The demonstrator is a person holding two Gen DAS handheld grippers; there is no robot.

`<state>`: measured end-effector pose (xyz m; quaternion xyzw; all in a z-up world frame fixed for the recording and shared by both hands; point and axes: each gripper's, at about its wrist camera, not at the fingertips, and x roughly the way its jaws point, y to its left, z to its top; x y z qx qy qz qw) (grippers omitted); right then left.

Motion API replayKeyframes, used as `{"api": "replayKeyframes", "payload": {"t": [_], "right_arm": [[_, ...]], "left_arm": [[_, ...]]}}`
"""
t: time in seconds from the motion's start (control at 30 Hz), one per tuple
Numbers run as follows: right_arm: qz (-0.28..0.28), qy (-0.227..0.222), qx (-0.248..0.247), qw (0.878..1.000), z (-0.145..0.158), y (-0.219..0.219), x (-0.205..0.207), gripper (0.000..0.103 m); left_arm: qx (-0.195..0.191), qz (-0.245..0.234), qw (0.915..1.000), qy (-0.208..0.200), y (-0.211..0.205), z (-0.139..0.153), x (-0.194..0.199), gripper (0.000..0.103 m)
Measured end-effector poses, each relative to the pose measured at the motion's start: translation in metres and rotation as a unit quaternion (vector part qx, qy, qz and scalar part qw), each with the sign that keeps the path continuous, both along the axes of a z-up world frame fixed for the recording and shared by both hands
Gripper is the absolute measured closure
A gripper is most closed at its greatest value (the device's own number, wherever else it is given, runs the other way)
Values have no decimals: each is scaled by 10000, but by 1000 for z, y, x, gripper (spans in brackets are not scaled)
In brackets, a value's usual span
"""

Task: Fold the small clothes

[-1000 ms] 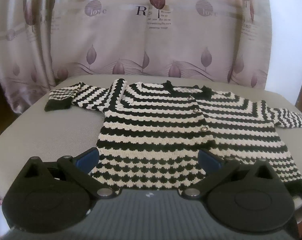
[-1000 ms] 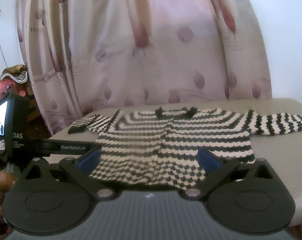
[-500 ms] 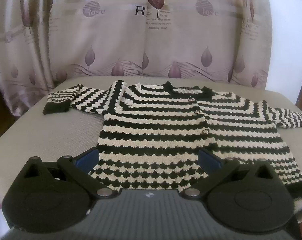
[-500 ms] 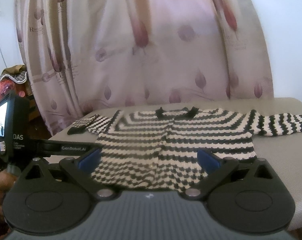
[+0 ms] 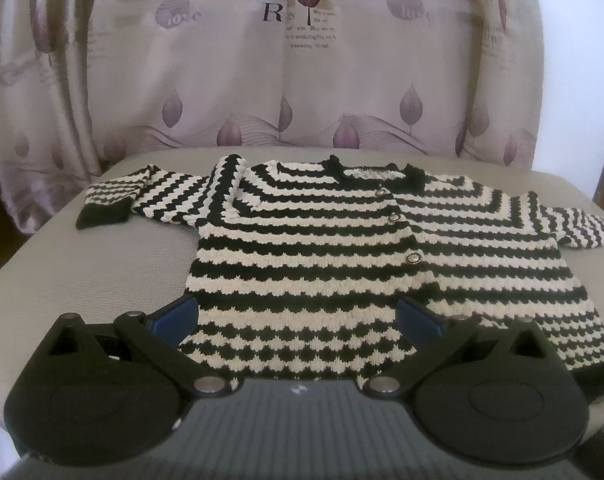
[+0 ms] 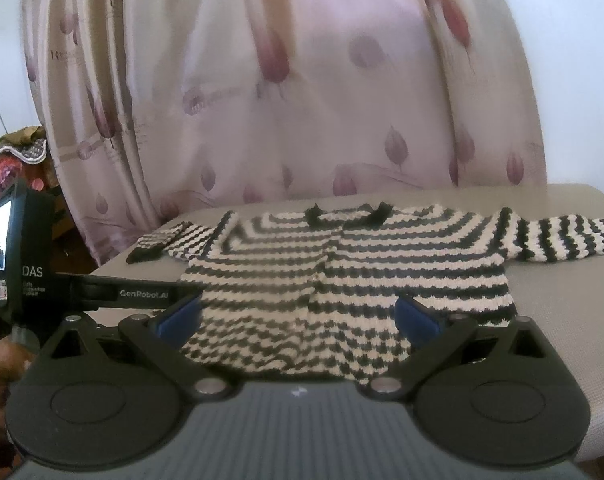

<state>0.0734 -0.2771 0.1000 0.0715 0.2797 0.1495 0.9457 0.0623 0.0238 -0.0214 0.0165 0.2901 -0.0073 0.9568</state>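
A small black-and-white striped knitted cardigan (image 5: 342,256) lies flat, front up, on a grey padded surface (image 5: 81,280), buttons down its middle and both sleeves spread out sideways. It also shows in the right wrist view (image 6: 342,280). My left gripper (image 5: 297,316) is open and empty, hovering over the cardigan's near hem. My right gripper (image 6: 297,316) is open and empty, also near the hem. The left gripper's body (image 6: 21,264) shows at the left of the right wrist view.
A pink curtain with purple leaf print (image 5: 302,80) hangs right behind the surface. The left sleeve cuff (image 5: 101,216) is folded near the left edge. The right sleeve (image 6: 562,240) reaches towards the right edge. Cluttered items (image 6: 13,160) stand at far left.
Both views have drawn back and risen slightly, so the cardigan sits a little lower and farther. The cardigan has not moved. Both grippers stay open.
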Motion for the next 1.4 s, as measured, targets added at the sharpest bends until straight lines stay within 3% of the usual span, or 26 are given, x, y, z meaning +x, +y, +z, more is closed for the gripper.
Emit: {"api": "replayKeyframes", "payload": {"t": [1.03, 1.4], "right_arm": [[96, 450, -286, 9985, -19, 20, 20, 0], [131, 586, -366, 9975, -24, 27, 27, 0]], "left_arm": [[-88, 9, 9999, 124, 25, -16, 35, 0], [92, 139, 9999, 35, 48, -17, 51, 0]]}}
